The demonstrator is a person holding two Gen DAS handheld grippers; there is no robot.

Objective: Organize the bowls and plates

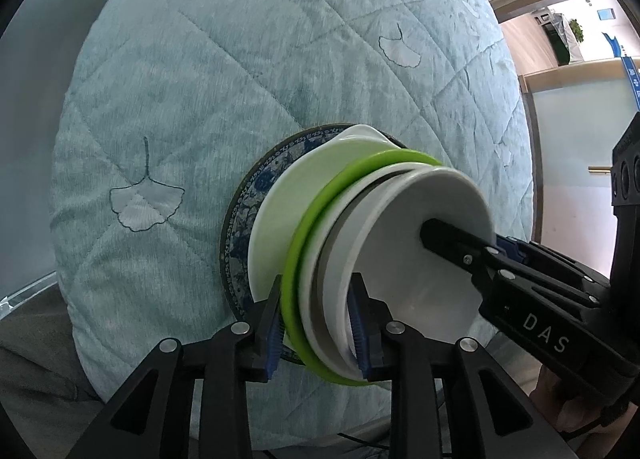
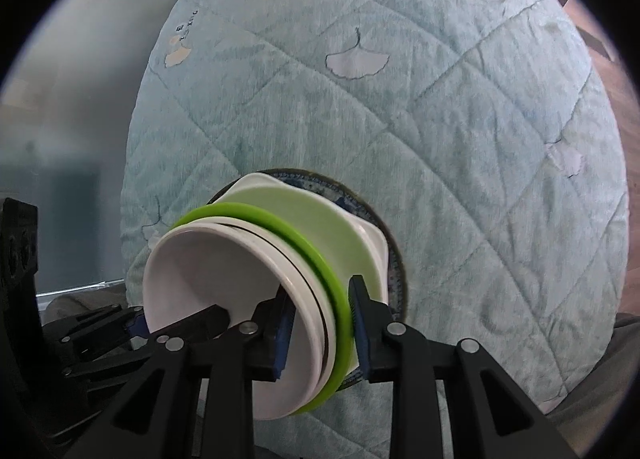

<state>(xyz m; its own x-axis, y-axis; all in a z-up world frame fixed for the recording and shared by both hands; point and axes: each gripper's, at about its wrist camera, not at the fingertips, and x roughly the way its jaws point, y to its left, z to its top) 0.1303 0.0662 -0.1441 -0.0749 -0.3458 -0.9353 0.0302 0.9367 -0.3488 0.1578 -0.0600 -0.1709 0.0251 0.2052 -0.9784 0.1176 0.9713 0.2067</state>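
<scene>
A nested stack of bowls stands on a blue-patterned plate (image 1: 244, 227) on the quilt. The stack holds a pale green bowl with a bright green rim (image 1: 304, 243), white bowls inside it, and a white top bowl (image 1: 416, 243). My left gripper (image 1: 318, 323) is shut on the stacked rims at one side. My right gripper (image 2: 320, 327) is shut on the rims (image 2: 336, 307) at the opposite side; it also shows in the left wrist view (image 1: 460, 247), one finger inside the top bowl. The plate (image 2: 394, 271) shows behind the stack in the right wrist view.
A light blue quilted cover (image 1: 240, 79) with leaf embroidery fills the background. A wooden floor and doorway (image 1: 568, 43) lie at the right. Grey fabric (image 1: 32, 359) lies at the lower left.
</scene>
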